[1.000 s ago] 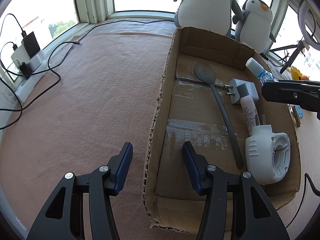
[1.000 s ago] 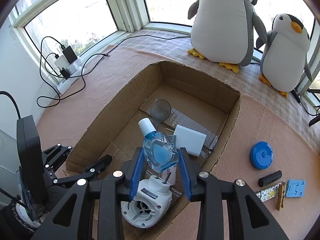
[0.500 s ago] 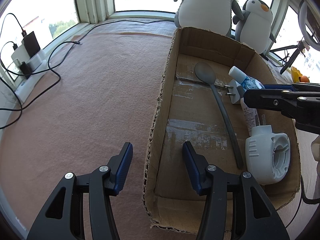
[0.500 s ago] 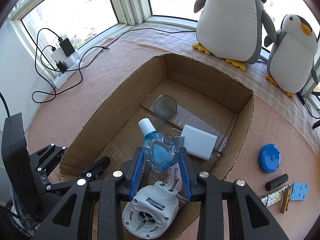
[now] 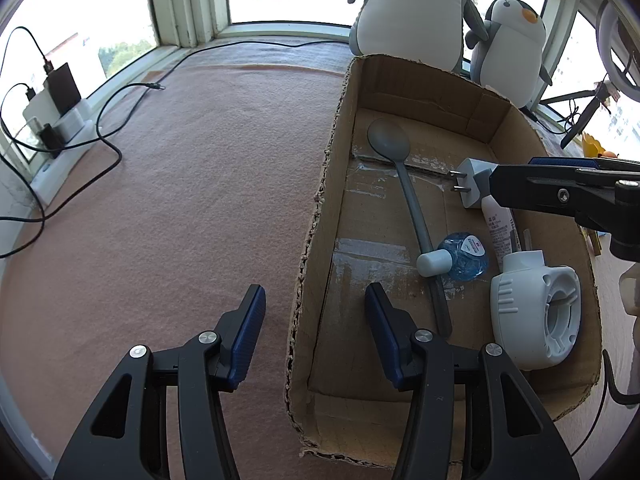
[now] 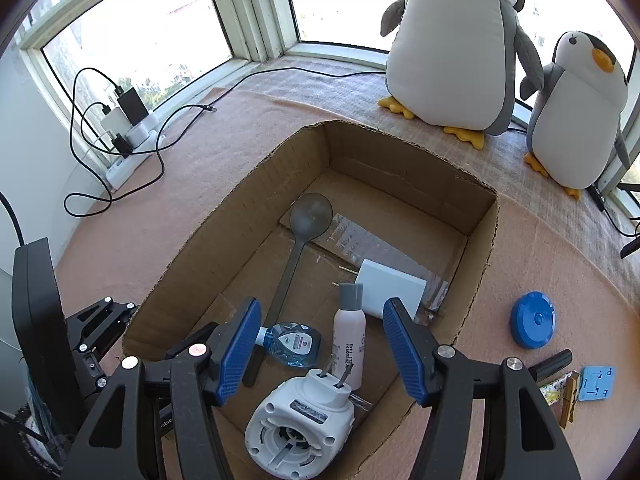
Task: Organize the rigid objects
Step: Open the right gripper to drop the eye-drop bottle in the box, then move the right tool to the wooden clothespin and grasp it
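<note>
Bottle (image 6: 294, 344) dropped; cap half hidden.

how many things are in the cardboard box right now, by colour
White: 3 – plug adapter, tube with grey cap, round plug-in device
Grey: 1 – long spoon
Blue: 1 – small clear bottle, lying on its side against the spoon handle
Total: 5 inside the cardboard box
</note>
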